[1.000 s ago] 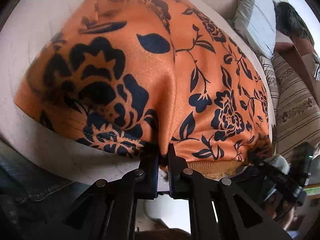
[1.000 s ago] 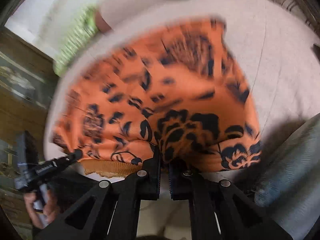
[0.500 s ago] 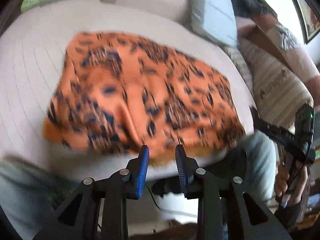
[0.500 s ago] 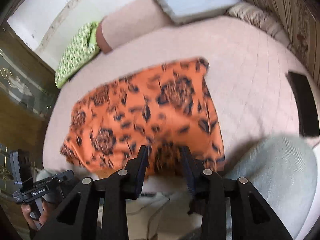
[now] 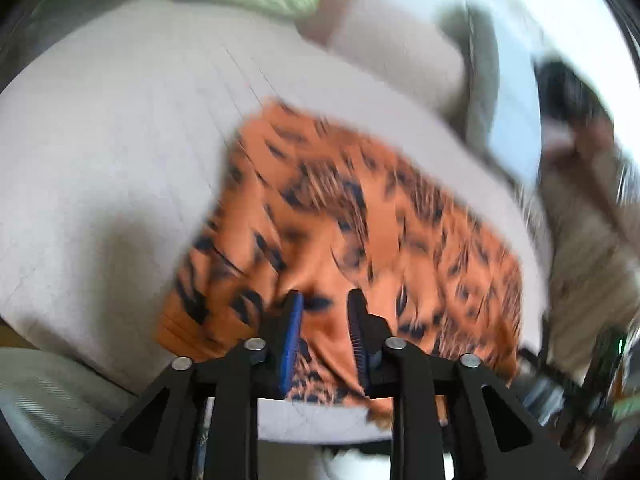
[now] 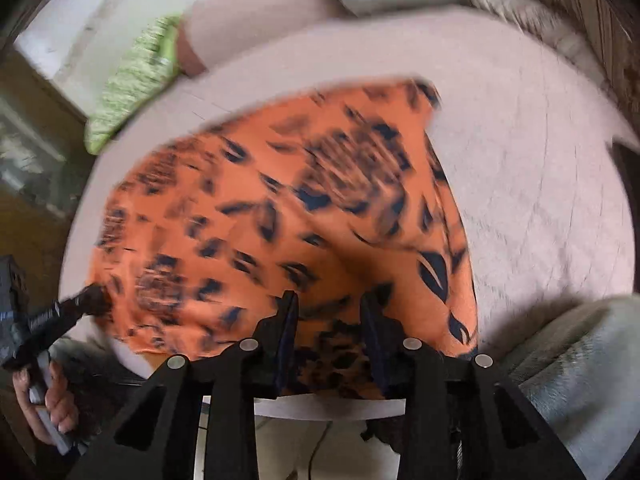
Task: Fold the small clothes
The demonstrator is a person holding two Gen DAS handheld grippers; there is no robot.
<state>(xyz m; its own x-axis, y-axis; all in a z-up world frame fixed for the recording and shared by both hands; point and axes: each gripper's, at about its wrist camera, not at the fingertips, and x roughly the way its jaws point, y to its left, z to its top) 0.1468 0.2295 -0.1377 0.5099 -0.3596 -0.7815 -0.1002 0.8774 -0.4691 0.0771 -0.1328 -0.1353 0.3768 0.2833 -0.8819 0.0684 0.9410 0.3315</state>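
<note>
An orange cloth (image 5: pixel 360 240) with a dark blue flower print lies flat and folded on a round pale surface (image 5: pixel 100 140). My left gripper (image 5: pixel 325 300) hovers open over the cloth's near edge, nothing pressed between its pads. In the right wrist view the same cloth (image 6: pixel 280 232) spreads across the surface (image 6: pixel 540 160). My right gripper (image 6: pixel 330 301) stands open above the near edge, apart from the fabric. The left gripper (image 6: pixel 86 300), held in a hand (image 6: pixel 48 400), shows at the cloth's left corner. Both views are blurred by motion.
A green patterned cushion (image 6: pixel 132 80) and a pale blue pillow (image 5: pixel 512 100) lie beyond the surface. A person (image 5: pixel 580 140) sits at the far right. A knee in grey trousers (image 6: pixel 560 368) is at the near right. A dark flat object (image 6: pixel 628 168) lies at the right rim.
Both grippers were shut on the cloth's near edge; they have let go, opened and lifted back. The cloth now lies flat on the surface.
</note>
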